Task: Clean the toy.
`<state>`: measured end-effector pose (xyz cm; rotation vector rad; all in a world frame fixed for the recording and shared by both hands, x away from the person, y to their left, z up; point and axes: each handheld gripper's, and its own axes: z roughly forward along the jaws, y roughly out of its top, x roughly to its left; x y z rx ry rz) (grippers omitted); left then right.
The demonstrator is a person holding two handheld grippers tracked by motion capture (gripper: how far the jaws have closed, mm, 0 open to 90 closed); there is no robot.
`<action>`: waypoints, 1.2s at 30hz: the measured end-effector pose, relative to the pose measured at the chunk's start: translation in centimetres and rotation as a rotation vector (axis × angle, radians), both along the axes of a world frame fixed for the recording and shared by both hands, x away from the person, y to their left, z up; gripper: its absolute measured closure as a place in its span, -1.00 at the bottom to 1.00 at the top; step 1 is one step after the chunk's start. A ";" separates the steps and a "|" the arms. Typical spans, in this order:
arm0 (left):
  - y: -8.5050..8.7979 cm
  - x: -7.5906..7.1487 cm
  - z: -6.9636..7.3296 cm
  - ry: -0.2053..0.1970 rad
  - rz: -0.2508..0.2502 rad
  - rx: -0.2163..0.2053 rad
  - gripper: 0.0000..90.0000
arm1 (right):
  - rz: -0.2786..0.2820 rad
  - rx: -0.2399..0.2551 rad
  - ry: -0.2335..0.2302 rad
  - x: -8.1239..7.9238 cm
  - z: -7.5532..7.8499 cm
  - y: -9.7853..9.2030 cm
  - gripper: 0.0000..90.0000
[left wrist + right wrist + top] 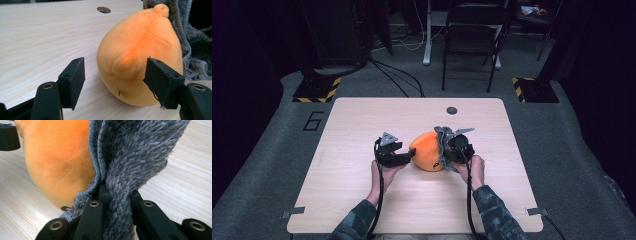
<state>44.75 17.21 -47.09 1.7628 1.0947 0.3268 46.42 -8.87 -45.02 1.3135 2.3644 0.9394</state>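
An orange plush toy lies mid-table between two grippers. The left gripper has its jaws spread apart beside the toy. The right gripper is clenched on a grey fuzzy cloth touching the toy.

Right gripper pads buried in the grey fuzzy cloth, orange plush far side covered by that cloth, plush top cut off in the right gripper view, black mark low on the plush too small to read, table near edge cut off.
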 end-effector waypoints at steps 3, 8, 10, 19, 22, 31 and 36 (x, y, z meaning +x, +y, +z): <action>-0.7 0.1 -0.3 -0.002 -0.056 -0.028 0.03 | 0.009 -0.005 0.005 0.0 0.1 0.0 0.78; -1.7 -0.3 -0.1 -0.058 -0.062 0.059 0.66 | 0.008 -0.019 0.000 0.0 0.3 -0.2 0.77; -1.9 -0.6 0.1 -0.083 -0.059 0.083 0.76 | 0.001 -0.003 0.004 0.0 0.7 -0.6 0.77; -2.3 -1.1 1.6 -0.173 -0.080 0.126 0.83 | -0.012 0.056 -0.045 -0.4 3.9 -1.7 0.77; -3.0 -1.6 2.7 -0.215 -0.117 0.152 0.83 | 0.005 0.079 -0.077 -0.9 5.3 -1.9 0.77; -5.2 -2.9 2.8 -0.244 -0.252 0.195 0.82 | 0.126 0.058 -0.097 -2.9 7.2 1.2 0.77; -5.5 -2.9 2.0 -0.234 -0.256 0.216 0.83 | 0.127 -0.024 -0.073 -2.5 5.5 2.2 0.77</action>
